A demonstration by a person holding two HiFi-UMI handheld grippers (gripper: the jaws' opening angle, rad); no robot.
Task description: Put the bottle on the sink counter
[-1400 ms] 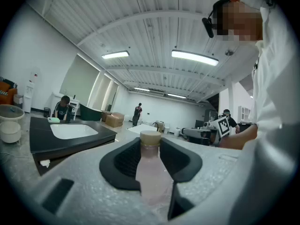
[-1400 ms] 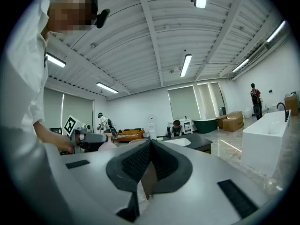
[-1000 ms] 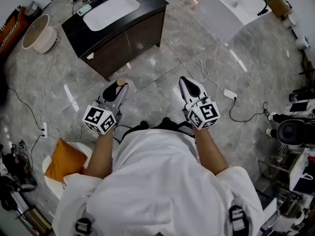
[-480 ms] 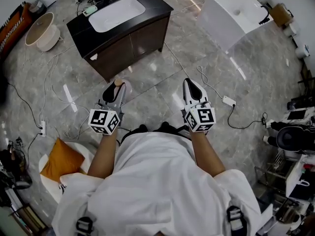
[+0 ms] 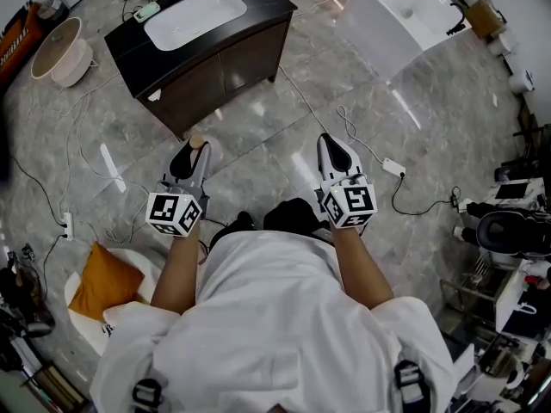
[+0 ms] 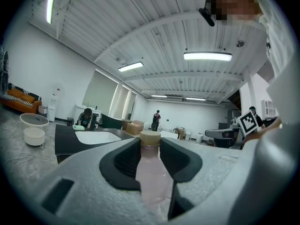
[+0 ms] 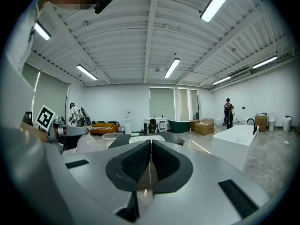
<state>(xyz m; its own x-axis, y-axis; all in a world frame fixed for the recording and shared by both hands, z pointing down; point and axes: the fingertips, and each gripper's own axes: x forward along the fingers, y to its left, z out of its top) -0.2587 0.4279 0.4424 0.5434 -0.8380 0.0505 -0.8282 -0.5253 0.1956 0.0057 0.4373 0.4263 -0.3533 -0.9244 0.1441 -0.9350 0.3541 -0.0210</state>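
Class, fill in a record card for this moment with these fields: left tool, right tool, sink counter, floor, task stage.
left tool: shut on the pale pink translucent plastic bottle with a tan cap
right tool: jaws together, nothing between them
sink counter: dark brown wooden cabinet with a white basin, ahead and to the left, apart from both tools
floor: grey marble floor with cables lying on it
task stage: bottle held, not yet on the counter

I see a big open test hall: sink vanity (image 5: 225, 69) at eleven o'clock, white bathtub (image 5: 379, 26) at one, cables (image 5: 353, 136) on marble floor (image 5: 448, 110).
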